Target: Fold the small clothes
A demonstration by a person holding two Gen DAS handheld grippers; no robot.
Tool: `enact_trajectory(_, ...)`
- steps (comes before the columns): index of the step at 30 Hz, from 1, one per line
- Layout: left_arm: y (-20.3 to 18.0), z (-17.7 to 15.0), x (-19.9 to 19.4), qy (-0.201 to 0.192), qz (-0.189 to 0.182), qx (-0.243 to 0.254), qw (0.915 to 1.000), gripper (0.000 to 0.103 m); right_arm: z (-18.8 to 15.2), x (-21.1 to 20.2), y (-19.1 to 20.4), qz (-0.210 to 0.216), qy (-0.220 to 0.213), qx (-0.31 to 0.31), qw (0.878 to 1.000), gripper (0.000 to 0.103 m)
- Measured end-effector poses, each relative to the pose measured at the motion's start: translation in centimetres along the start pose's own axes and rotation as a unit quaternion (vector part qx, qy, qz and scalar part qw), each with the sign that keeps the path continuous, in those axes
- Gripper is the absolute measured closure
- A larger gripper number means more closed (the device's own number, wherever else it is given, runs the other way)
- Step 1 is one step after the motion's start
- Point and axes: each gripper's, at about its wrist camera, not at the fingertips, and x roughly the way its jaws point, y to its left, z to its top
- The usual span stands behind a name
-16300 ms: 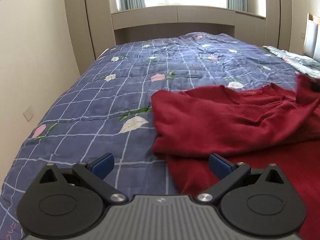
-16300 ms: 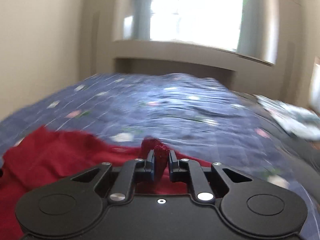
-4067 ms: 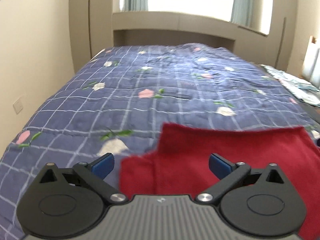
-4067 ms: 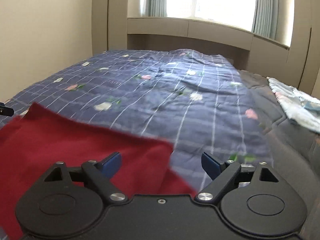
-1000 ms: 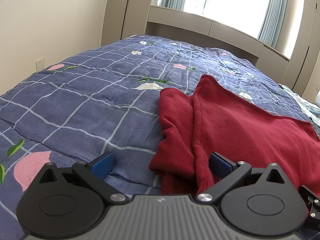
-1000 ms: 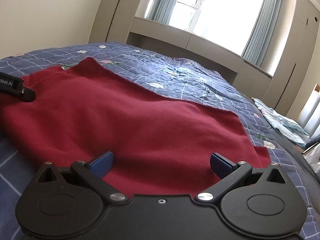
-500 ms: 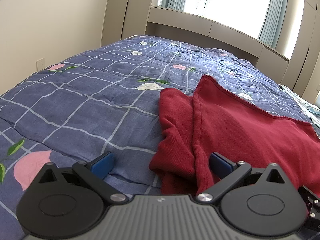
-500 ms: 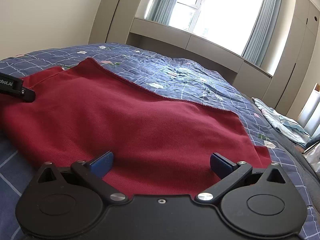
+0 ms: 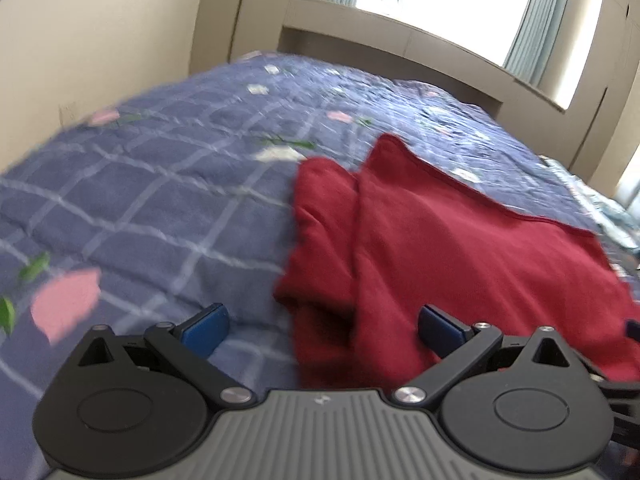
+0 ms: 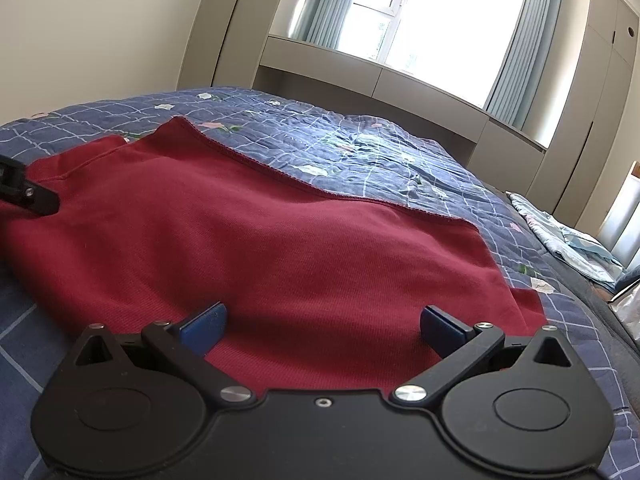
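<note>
Your left tool [image 9: 322,326] sits low over the bed with its blue-tipped fingers [image 9: 206,326] spread wide and nothing between them; the near left edge of the red garment [image 9: 460,248] lies in the gap, with the left finger over bare quilt and the right finger over red cloth. Your right tool [image 10: 323,326] is likewise wide apart and empty, both its blue fingers [image 10: 440,330] resting over or just above the near hem of the same red garment [image 10: 280,240]; whether they touch the cloth cannot be told. The garment lies spread flat on the blue checked quilt [image 9: 160,184], with a narrower folded strip showing along its left side and a stitched edge running across its far side. In the right wrist view, a black part of your left tool shows at the left border, on the garment's left end. Beyond the garment the quilt, with its flower print, runs on toward a beige built-in ledge [image 10: 360,76] under a bright window [image 10: 440,12] with pale blue curtains. A light patterned cloth [image 10: 568,240] lies at the far right edge of the bed.
</note>
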Motion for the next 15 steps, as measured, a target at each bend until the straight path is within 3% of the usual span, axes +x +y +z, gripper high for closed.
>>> enact_trajectory(6,-0.4,-0.7,-0.7,-0.010,-0.008,-0.054,0.9985,0.001,0.0,0.0,0.1,-0.001,-0.001,-0.001,1.000,0.001)
enact_trajectory(11,0.8,-0.3,-0.8,-0.019,-0.023,-0.131,0.9909,0.028,-0.1,0.0,0.2,-0.003,-0.002,-0.003,1.000,0.001)
enact_trajectory(15,1.7,-0.1,-0.7,-0.008,-0.021,-0.147,0.9889,0.039,-0.1,-0.1,0.3,-0.005,-0.004,-0.006,1.000,0.000)
